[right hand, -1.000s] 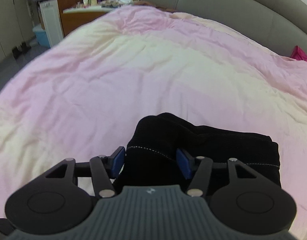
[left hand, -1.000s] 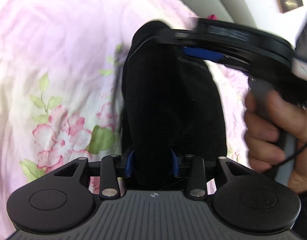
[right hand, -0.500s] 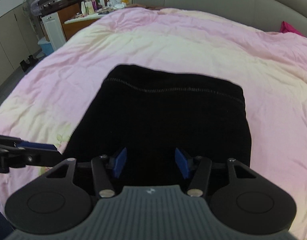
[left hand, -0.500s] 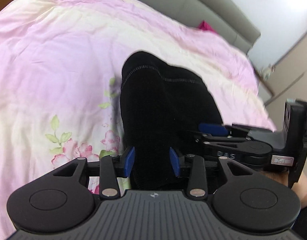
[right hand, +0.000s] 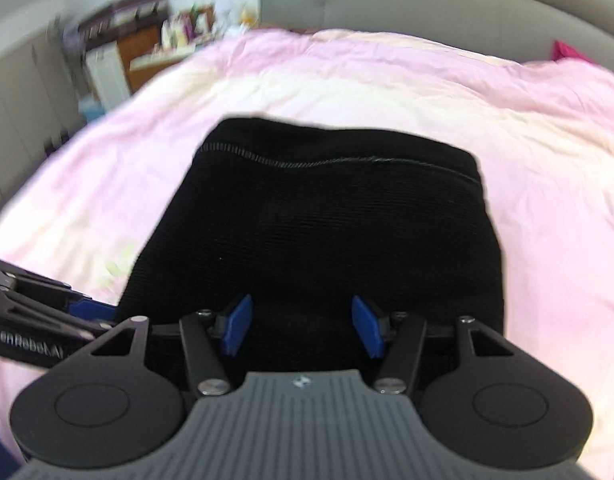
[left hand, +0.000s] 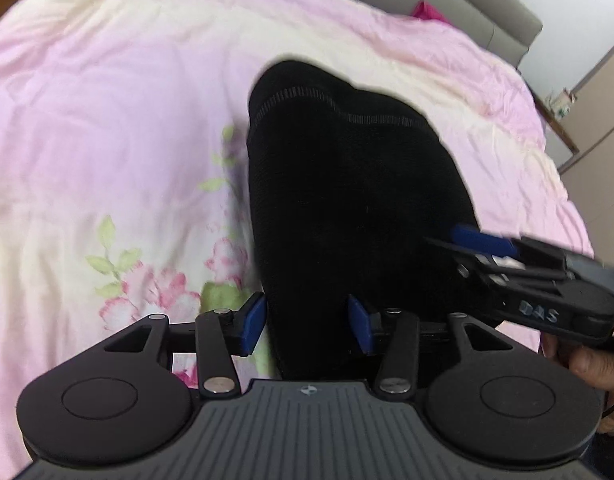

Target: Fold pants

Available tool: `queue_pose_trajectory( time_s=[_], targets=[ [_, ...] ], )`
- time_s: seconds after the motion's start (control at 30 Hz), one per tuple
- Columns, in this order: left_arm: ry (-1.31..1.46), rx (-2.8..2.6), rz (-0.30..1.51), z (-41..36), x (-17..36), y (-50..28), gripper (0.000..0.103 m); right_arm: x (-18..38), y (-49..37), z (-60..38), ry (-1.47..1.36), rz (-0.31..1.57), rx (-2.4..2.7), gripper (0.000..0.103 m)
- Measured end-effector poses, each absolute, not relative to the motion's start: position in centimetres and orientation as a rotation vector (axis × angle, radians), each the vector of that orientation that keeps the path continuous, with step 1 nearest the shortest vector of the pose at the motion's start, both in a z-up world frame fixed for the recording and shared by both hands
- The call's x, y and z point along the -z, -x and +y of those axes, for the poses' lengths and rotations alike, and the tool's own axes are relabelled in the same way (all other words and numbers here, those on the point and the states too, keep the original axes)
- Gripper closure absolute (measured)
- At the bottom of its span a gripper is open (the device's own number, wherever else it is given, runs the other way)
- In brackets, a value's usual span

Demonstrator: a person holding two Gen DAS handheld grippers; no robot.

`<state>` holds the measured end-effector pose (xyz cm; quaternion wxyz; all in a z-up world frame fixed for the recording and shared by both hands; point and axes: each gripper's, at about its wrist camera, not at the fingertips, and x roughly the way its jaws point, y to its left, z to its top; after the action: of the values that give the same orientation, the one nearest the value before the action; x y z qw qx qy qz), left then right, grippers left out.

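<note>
The black pants (left hand: 347,200) lie folded in a compact rectangle on the pink bed cover; they also show in the right wrist view (right hand: 327,232). My left gripper (left hand: 307,324) is open, its blue pads either side of the near left edge of the pants. My right gripper (right hand: 301,326) is open over the near edge of the pants. The right gripper also shows at the right of the left wrist view (left hand: 507,256), and the left gripper at the left of the right wrist view (right hand: 47,320). The near edge of the pants is hidden under the gripper bodies.
The pink and cream bed cover (left hand: 107,120) has a flower print (left hand: 147,288) at the near left. A grey padded headboard (right hand: 427,4) runs behind the bed. A magenta item (left hand: 431,12) lies at the far edge. Cabinets and a cluttered desk (right hand: 147,52) stand beyond the bed's left.
The pants were held bunched and lifted a second ago; now they lie flat and folded. Both grippers have opened wider and pulled back to the near edge.
</note>
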<state>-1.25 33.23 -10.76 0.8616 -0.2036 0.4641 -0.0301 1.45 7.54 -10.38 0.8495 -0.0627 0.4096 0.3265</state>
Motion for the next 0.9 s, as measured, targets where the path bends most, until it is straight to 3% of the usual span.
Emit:
queue_pose_trajectory(
  time_s=[0.07,0.13,0.17,0.4,0.53,0.9],
  targets=[
    [0.415,0.048,0.931,33.6,9.2,1.7,0.048,9.5,-1.4,5.2,0.078,0.856,-0.682,0.034],
    [0.393,0.028,0.902,33.4,7.8,1.9,0.043,8.8,-1.4,2.3,0.029,0.846,-0.664,0.03],
    [0.381,0.018,0.887,33.1,7.1,1.9,0.037,8.7,-1.5,1.0,0.01,0.848,-0.652,0.03],
    [0.202,-0.024,0.854,28.5,5.0,0.3,0.021,7.4,-1.7,-6.3,-0.136,0.828,-0.584,0.025],
    [0.159,-0.066,0.834,27.1,5.5,-0.4,0.013,6.2,-1.6,-7.7,-0.143,0.752,-0.591,0.009],
    [0.184,-0.085,0.775,28.0,4.9,-1.6,0.012,4.8,-1.9,-10.1,-0.114,0.585,-0.575,0.005]
  ],
)
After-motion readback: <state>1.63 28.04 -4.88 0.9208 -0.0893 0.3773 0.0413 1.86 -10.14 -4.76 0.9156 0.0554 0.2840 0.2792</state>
